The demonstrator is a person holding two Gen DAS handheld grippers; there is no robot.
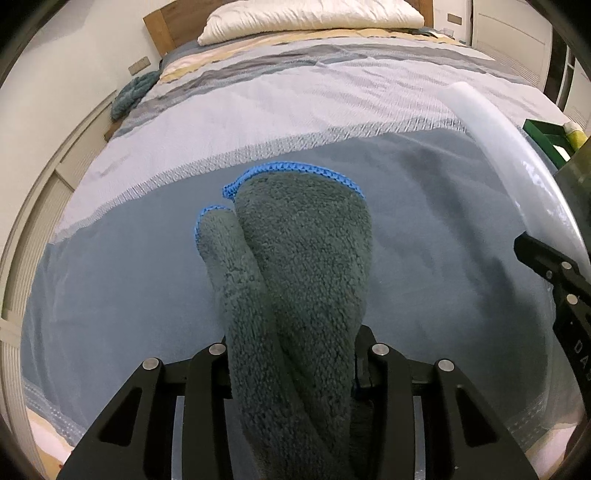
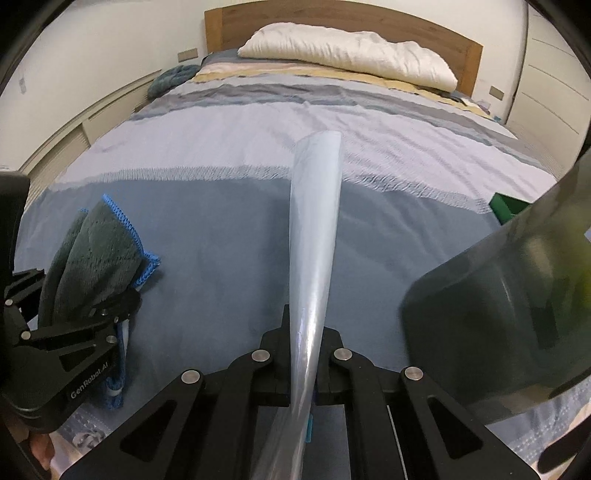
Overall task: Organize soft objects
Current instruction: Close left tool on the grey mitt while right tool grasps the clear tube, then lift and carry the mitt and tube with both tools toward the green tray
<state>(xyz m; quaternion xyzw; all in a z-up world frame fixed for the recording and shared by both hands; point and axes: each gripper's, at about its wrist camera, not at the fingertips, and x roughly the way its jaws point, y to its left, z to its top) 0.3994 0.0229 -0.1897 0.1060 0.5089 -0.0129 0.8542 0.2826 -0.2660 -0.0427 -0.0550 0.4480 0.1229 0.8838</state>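
A grey fleecy cloth with blue edging is being clamped in the left gripper, hanging above the bed. A clear plastic sheet is being pinched by the right gripper. Slippage may be risked, since the slick film is being held only at its edge.

You have the towel in your left tool above the bed, the plastic sheet to its right, the pillow at the headboard behind.
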